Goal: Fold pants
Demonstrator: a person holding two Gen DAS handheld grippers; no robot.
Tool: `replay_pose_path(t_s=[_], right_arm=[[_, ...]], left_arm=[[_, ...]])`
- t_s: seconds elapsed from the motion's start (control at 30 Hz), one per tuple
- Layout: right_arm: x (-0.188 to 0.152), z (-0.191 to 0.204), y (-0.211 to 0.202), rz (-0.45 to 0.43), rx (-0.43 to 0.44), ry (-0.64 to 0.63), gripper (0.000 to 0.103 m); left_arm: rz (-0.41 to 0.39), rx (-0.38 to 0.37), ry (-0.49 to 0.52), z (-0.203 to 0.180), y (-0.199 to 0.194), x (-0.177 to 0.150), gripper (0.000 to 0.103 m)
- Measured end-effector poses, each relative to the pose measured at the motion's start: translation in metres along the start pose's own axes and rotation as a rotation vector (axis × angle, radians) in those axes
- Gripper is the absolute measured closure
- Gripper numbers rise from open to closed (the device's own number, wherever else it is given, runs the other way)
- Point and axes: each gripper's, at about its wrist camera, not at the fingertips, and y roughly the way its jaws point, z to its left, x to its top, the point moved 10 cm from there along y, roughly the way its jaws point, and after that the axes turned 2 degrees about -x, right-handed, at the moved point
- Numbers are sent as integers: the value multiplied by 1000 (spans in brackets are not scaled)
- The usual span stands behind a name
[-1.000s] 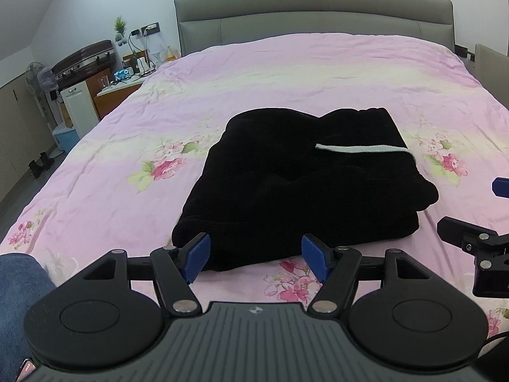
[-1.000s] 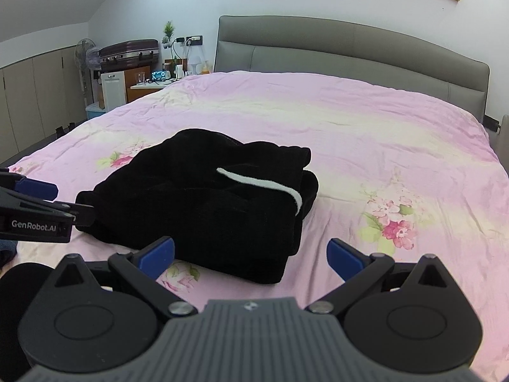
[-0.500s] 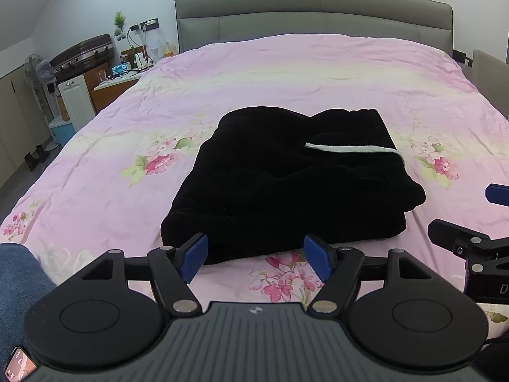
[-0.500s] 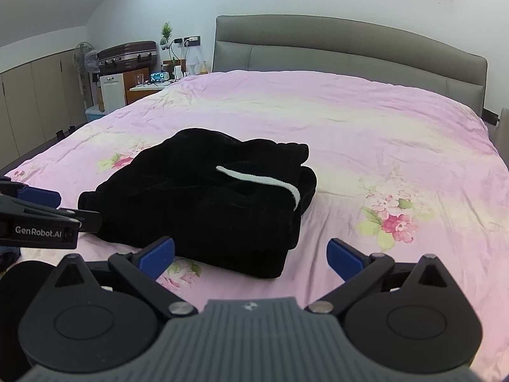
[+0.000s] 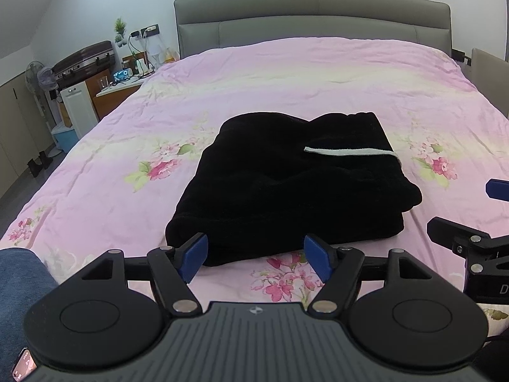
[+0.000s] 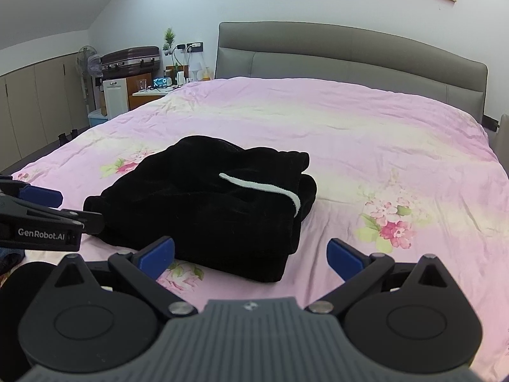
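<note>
The black pants (image 5: 292, 187) lie folded into a thick, roughly square bundle on the bed (image 5: 286, 89), nearer its foot edge than the grey headboard (image 5: 311, 12) and about midway between the two side edges. A white stripe (image 5: 348, 152) runs across the top layer toward the bundle's right side, and the right edge shows stacked folds, the upper ones bulging out a little over the lower. The pink floral cover under them is lightly wrinkled.

The left gripper (image 5: 256, 256) hangs just short of the bundle's near edge, its jaws spread with nothing between the blue pads; they have just been opening a touch wider. The right gripper (image 6: 251, 256) sits beside it at the near right corner of the bundle, jaws released and wide, also clear of the cloth. Each gripper shows at the edge of the other's view, close together at the foot of the bed.

A denim-clad leg (image 5: 19, 283) shows at the lower left. Beyond the bed's far left corner stand a cluttered nightstand (image 6: 152, 90), a suitcase (image 6: 130, 59) on a cabinet and a standing fan (image 6: 87, 63).
</note>
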Motion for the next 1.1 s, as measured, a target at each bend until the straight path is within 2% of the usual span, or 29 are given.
replay_pose_path(t_s=[1.1], right_arm=[[-3,-2,-2,9,20,9,5]], left_arm=[[3,-3,-5,-2,-2,2,21]])
